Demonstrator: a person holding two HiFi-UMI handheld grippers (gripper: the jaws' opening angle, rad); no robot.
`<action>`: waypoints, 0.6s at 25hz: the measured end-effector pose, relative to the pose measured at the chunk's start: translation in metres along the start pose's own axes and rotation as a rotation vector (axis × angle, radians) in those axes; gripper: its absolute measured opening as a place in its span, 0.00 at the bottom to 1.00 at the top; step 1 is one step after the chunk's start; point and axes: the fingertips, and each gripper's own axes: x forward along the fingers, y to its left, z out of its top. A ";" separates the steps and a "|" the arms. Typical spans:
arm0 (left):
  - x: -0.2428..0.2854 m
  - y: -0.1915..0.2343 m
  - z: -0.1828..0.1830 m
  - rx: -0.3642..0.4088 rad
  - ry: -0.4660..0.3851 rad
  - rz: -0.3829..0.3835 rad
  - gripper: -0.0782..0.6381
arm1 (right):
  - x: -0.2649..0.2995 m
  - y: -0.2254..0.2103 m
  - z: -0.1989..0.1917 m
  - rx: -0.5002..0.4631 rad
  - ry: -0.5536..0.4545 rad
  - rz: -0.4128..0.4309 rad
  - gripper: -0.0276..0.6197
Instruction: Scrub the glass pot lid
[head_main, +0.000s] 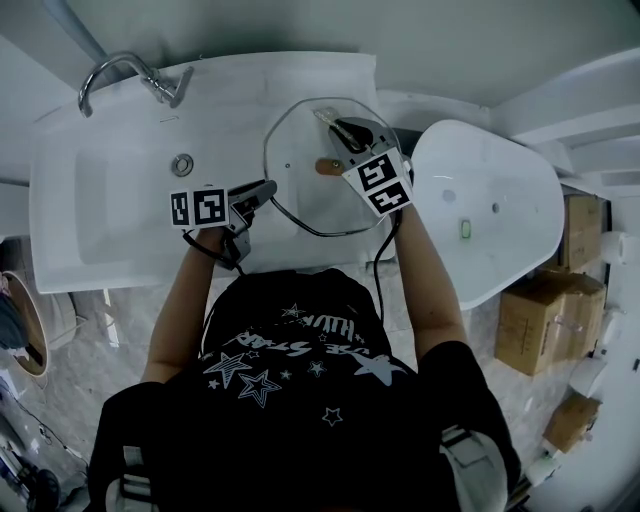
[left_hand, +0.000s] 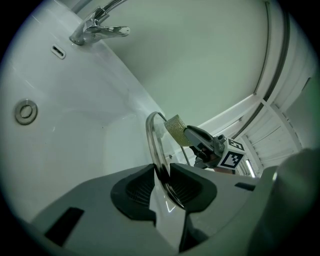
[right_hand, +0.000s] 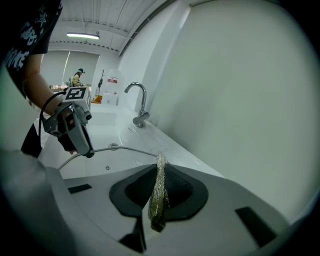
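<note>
A glass pot lid (head_main: 318, 175) hangs over the right end of a white sink (head_main: 110, 215), its rim clamped between the left gripper's (head_main: 266, 190) jaws. The right gripper (head_main: 338, 128), closed on a thin green scrubbing pad (right_hand: 159, 187), reaches over the lid. A chrome tap (head_main: 125, 72) stands by the pale wall, and cardboard boxes (head_main: 540, 320) sit on the marbled floor.

One glass lid (head_main: 300, 150), one scouring pad (right_hand: 159, 195), two grippers (head_main: 268, 188) (head_main: 333, 123), one tap (head_main: 125, 72)

Lid (head_main: 300, 160) above sink's (head_main: 60, 200) right end, faucet (head_main: 150, 78) behind at left, boxes (head_main: 540, 320) far right
</note>
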 end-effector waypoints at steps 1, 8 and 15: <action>0.000 -0.001 0.000 -0.001 0.001 -0.004 0.25 | 0.001 0.000 0.000 -0.010 0.000 -0.002 0.12; 0.001 -0.002 -0.001 -0.010 0.014 -0.014 0.24 | 0.016 0.009 0.004 -0.073 -0.002 0.023 0.12; 0.001 -0.002 0.001 -0.012 0.019 -0.018 0.24 | 0.026 0.040 0.013 -0.089 -0.035 0.159 0.12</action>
